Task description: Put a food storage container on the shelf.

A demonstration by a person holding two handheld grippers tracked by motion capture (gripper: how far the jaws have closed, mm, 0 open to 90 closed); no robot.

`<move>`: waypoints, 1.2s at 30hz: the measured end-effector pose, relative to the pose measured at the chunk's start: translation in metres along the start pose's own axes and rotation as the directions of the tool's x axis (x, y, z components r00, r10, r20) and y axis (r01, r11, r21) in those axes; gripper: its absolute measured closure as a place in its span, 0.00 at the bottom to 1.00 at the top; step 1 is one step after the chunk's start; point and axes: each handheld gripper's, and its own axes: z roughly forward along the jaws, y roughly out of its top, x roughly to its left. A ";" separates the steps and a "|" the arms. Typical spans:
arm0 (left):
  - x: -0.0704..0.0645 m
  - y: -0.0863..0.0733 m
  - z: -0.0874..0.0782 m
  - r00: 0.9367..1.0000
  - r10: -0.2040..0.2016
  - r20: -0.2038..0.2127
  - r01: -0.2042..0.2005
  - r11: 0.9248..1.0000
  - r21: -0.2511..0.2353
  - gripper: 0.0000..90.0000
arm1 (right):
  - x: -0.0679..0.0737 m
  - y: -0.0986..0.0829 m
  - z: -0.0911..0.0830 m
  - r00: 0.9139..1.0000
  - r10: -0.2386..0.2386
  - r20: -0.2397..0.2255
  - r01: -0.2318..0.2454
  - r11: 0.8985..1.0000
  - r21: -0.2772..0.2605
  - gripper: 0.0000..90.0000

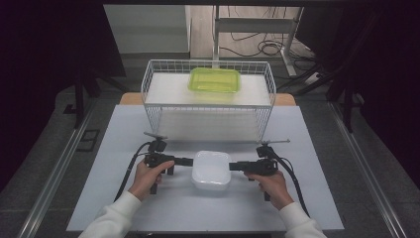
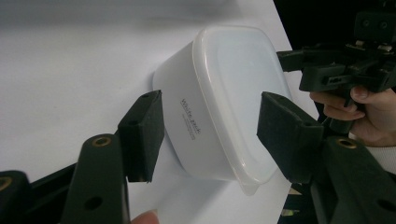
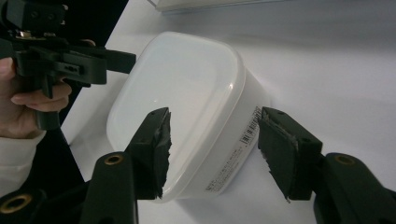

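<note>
Lidded tub (white) between parted tongs.

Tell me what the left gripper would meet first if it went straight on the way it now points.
Probably the white lidded container: the left gripper points at its near side with jaws open on either side of it. The right gripper lies beyond it.

You have before you: white lidded container ×1, between your grippers | green lidded container ×1, beyond them | wire basket ×1 | grippers ×2: left gripper, right gripper
</note>
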 end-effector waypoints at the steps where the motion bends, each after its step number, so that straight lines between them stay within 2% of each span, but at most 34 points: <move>1: 0.000 0.000 0.001 1.000 0.000 0.002 0.000 1.000 0.005 0.46 | 0.000 0.000 0.001 1.000 0.005 -0.001 -0.005 1.000 -0.001 0.50; 8: 0.000 -0.002 0.009 0.999 -0.013 0.040 0.012 1.000 0.025 0.52 | -0.003 -0.002 0.003 1.000 0.025 -0.015 -0.025 1.000 -0.001 0.54; 13: 0.000 -0.003 0.013 0.997 -0.029 0.078 0.027 0.999 0.036 0.63 | -0.003 -0.004 0.007 0.998 0.045 -0.034 -0.045 0.999 0.010 0.58; 14: -0.001 -0.003 0.014 0.996 -0.033 0.084 0.030 0.999 0.039 0.66 | -0.003 -0.005 0.007 0.997 0.056 -0.046 -0.055 0.998 0.015 0.60; 16: -0.002 -0.004 0.014 0.997 -0.028 0.066 0.025 0.999 0.040 0.71 | -0.003 -0.007 0.009 0.995 0.079 -0.065 -0.078 0.997 0.021 0.65; 17: -0.003 -0.005 0.014 0.998 -0.030 0.058 0.028 0.999 0.033 0.74 | -0.003 -0.008 0.010 0.995 0.082 -0.057 -0.081 0.996 0.021 0.67; 19: -0.002 -0.006 0.013 0.997 -0.045 0.065 0.043 0.999 0.030 0.77 | -0.005 -0.009 0.008 0.991 0.114 -0.071 -0.114 0.993 0.003 0.74; 21: -0.002 -0.009 0.012 0.995 -0.062 0.072 0.061 0.998 0.020 0.78 | -0.006 -0.010 0.007 0.986 0.144 -0.082 -0.145 0.989 -0.009 0.75; 26: -0.004 -0.010 0.010 0.995 -0.065 0.071 0.064 0.998 0.015 0.80 | -0.004 -0.011 0.005 0.986 0.149 -0.079 -0.150 0.988 -0.016 0.78; 28: -0.006 -0.011 0.008 0.996 -0.054 0.067 0.054 0.999 0.006 0.82 | -0.003 -0.011 0.003 0.985 0.154 -0.083 -0.156 0.988 -0.015 0.80; 31: -0.008 -0.011 0.005 0.996 -0.049 0.070 0.050 0.999 -0.007 0.85 | -0.001 -0.011 0.000 0.986 0.141 -0.088 -0.144 0.989 -0.027 0.83; 36: -0.012 -0.012 0.004 0.997 -0.033 0.069 0.034 0.999 -0.017 0.88 | 0.003 -0.011 -0.004 0.993 0.099 -0.071 -0.102 0.994 -0.039 0.85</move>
